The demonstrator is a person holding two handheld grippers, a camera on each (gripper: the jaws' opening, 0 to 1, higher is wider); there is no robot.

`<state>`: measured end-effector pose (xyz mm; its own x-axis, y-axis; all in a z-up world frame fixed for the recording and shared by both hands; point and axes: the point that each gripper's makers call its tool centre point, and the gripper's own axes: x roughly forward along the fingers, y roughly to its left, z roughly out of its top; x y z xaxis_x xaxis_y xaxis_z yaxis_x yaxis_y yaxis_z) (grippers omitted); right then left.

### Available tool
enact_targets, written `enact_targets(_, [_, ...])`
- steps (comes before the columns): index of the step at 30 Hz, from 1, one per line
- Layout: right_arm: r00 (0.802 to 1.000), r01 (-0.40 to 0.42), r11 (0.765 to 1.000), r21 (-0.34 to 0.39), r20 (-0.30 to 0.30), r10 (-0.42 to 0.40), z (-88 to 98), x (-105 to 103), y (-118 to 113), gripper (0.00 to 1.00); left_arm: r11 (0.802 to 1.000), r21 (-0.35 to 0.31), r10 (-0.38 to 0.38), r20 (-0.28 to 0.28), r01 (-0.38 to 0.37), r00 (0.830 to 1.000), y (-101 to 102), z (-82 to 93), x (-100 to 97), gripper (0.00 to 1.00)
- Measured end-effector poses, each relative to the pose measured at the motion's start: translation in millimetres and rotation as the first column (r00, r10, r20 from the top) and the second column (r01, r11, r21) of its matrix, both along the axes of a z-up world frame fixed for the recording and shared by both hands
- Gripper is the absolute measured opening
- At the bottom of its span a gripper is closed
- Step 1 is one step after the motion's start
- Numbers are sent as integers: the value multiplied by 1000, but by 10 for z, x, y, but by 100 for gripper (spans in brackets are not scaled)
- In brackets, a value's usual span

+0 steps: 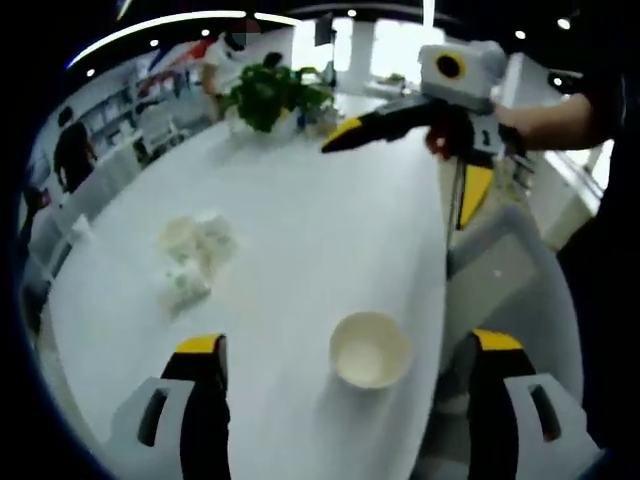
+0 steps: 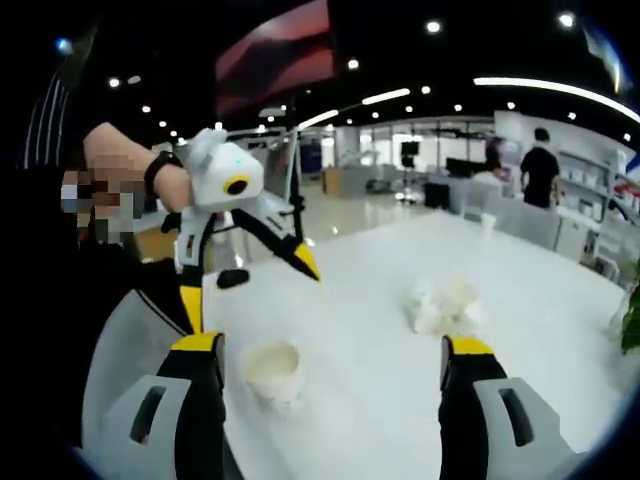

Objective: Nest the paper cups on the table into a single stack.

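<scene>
Spread wide and empty, the left gripper [image 1: 348, 350] frames an upright paper cup [image 1: 370, 349] on the table [image 1: 300, 230].

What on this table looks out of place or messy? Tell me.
A loose cluster of white cups lies jumbled mid-table, seemingly tipped rather than standing, though it is too blurred to be sure. One paper cup stands upright apart near the table edge. Nothing appears spilled.
</scene>
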<state>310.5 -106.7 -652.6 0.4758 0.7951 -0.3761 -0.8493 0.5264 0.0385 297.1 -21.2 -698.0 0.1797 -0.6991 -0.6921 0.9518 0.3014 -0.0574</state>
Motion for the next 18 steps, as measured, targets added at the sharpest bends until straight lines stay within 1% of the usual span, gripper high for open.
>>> enact_targets(4, [1000,-8,1000,-11,1,8,3,12,14,87,1000,-10,18,-19,-19,1000,15,-2,10,100])
enact_targets(6, [1000,-10,1000,-19,2,10,-1,15,15,87,999,-18,27,-10,-27,1000,21,7,37,100])
enact_targets(8, [1000,-13,1000,-24,3,13,1,17,15,87,998,-30,46,-28,-47,999,24,22,43,100])
enact_targets(10, [1000,-13,999,-29,4,13,0,23,11,87,998,-39,46,-14,-46,999,23,30,64,100])
enact_targets(13, [1000,-13,999,-37,7,13,2,39,-3,87,996,-53,65,-21,-66,998,23,53,89,100])
enact_targets(15, [1000,-10,999,-49,8,11,0,61,-26,87,995,-73,64,-13,-65,998,11,80,106,99])
enact_targets(18, [1000,-8,998,-63,7,8,2,108,-66,86,994,-82,76,-5,-77,997,12,94,140,98])
